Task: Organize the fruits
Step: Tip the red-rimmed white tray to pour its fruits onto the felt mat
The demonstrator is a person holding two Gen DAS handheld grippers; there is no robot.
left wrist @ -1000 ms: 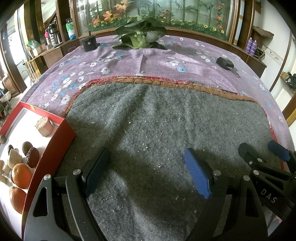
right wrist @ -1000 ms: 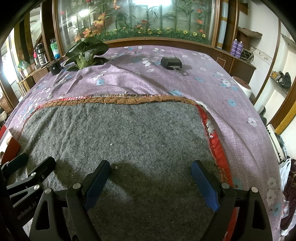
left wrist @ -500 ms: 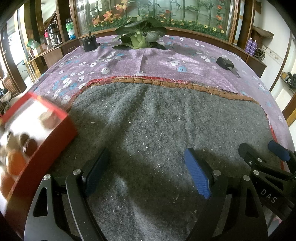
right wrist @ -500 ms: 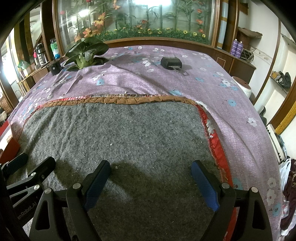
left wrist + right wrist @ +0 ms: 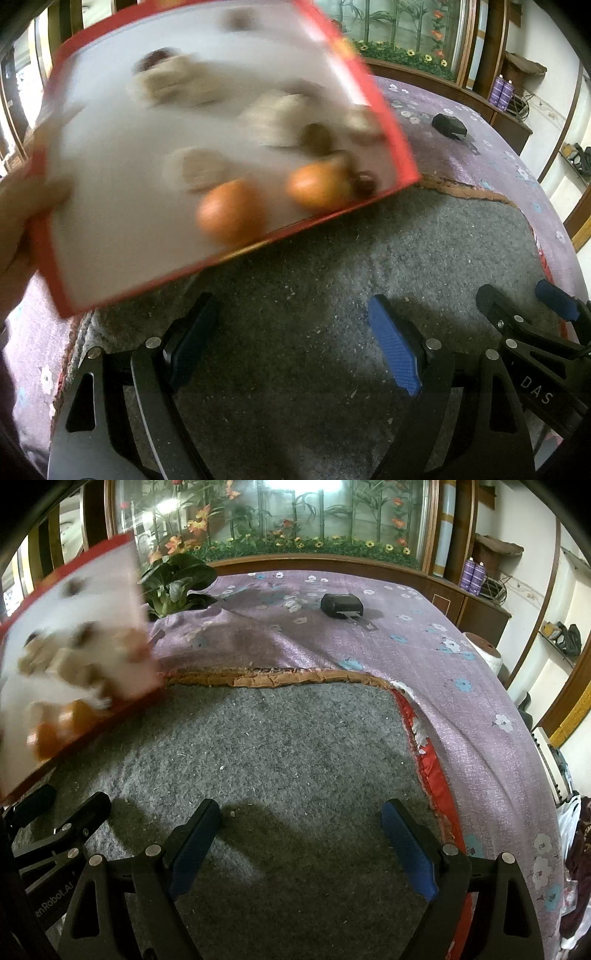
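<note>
Left wrist view, from nine o'clock across: a person's hand [image 5: 18,206] grips the left edge of a red-rimmed tray [image 5: 391,122] with a white floor, held tilted above the grey felt mat [image 5: 369,258]. The tray is blurred. Two oranges [image 5: 231,210] lie against its lower rim toward five o'clock, with several pale and dark brown pieces [image 5: 273,114] higher up that are too smeared to name. Below, at six o'clock, the left tongs [image 5: 295,350] stand wide apart and empty over the mat, blue pads facing in. At three to four o'clock the right tongs [image 5: 524,306] show from the side. A small black device [image 5: 450,125] rests on the purple flowered cloth [image 5: 498,162] at one o'clock.

Right wrist view: the same tray [image 5: 129,701] fills nine to ten o'clock, fruit [image 5: 55,731] bunched at its low edge over the mat [image 5: 295,746]. A leafy green plant [image 5: 177,583] sits at eleven o'clock, the black device [image 5: 341,605] at twelve. The right tongs [image 5: 301,834] at six o'clock are spread wide, gripping nothing. The left tongs [image 5: 59,808] sit at eight o'clock.
</note>
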